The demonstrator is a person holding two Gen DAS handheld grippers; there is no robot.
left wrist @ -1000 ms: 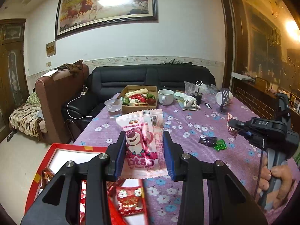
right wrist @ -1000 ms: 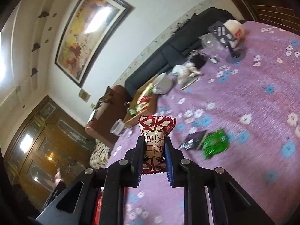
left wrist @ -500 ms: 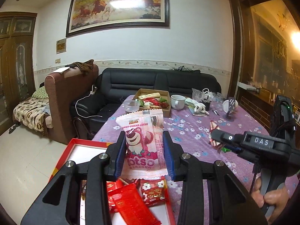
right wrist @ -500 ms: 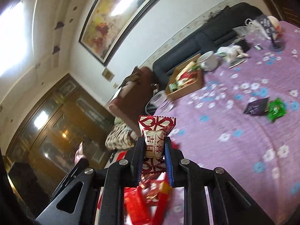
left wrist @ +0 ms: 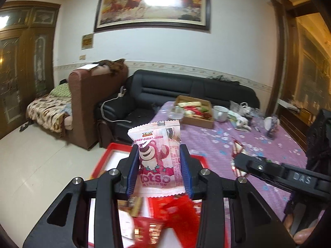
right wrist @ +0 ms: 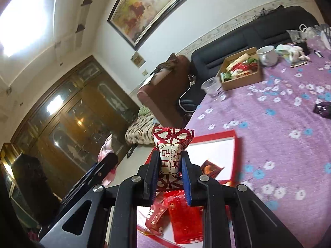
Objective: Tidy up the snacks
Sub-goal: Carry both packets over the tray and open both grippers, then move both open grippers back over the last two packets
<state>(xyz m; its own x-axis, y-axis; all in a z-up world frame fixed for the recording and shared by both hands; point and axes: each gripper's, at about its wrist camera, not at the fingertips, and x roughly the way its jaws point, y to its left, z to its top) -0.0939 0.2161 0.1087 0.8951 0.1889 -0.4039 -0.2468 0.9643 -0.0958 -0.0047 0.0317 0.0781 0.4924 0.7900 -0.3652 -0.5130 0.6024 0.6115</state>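
Note:
My left gripper [left wrist: 159, 171] is shut on a pink bear snack packet [left wrist: 158, 157] and holds it above a red-rimmed tray [left wrist: 112, 152] at the near end of the purple floral table [left wrist: 211, 140]. Red snack packets [left wrist: 165, 223] lie in the tray under it. My right gripper [right wrist: 168, 177] is shut on a red-and-white candy packet [right wrist: 170, 155] over the same tray [right wrist: 215, 136]. The right gripper also shows in the left wrist view [left wrist: 238, 162], close on the right. A black packet [right wrist: 322, 108] lies on the cloth.
A cardboard box [left wrist: 196, 111] of snacks, a clear plastic cup [left wrist: 175, 112], a white mug [left wrist: 220, 112] and small clutter stand at the table's far end. A black sofa [left wrist: 186, 88] and a brown armchair [left wrist: 91, 103] lie beyond.
Both grippers have moved left and back from the middle of the table to above the red tray, each still holding its packet.

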